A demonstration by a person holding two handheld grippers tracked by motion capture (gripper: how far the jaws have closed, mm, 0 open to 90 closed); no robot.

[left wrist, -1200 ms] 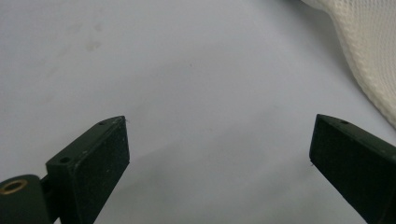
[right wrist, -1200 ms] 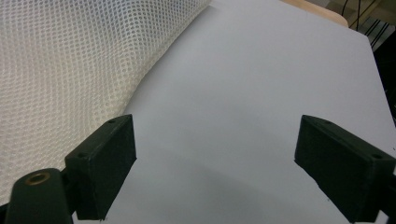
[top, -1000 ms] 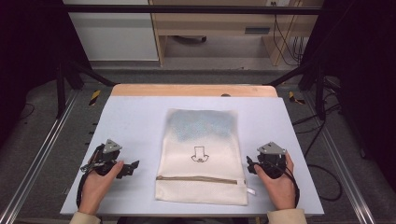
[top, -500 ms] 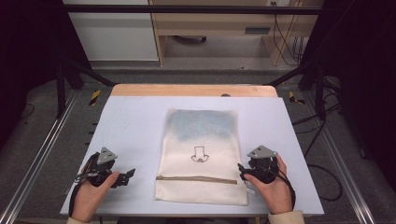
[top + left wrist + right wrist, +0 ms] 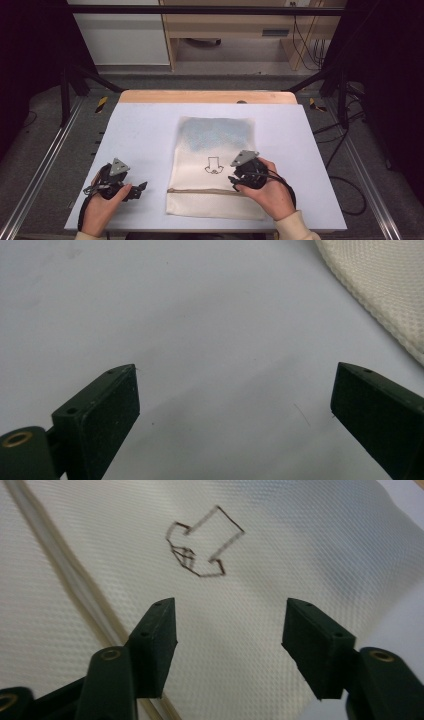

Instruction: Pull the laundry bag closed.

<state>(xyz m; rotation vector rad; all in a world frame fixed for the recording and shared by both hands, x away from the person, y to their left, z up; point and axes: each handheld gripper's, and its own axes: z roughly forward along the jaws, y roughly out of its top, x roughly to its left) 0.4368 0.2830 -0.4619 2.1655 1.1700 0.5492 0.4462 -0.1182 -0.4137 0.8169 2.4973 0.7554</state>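
Note:
A cream mesh bag lies flat in the middle of the pale table, with a drawn arrow on it and a tan zipper across its near end. My right gripper hovers over the bag's right half, just above the zipper. In the right gripper view its jaws stand part open and have just been closing; below them lie the arrow and the zipper, and nothing is pinched between the pads. My left gripper rests left of the bag, wide open over bare table, the bag's edge ahead of it.
A wooden strip runs along the table's far edge. Metal rails flank the table on both sides. Cables trail over the floor at the right. Bare table lies left and right of the bag.
My right gripper has moved left from the bag's right edge to a spot over the bag near the arrow. The left gripper has barely shifted.

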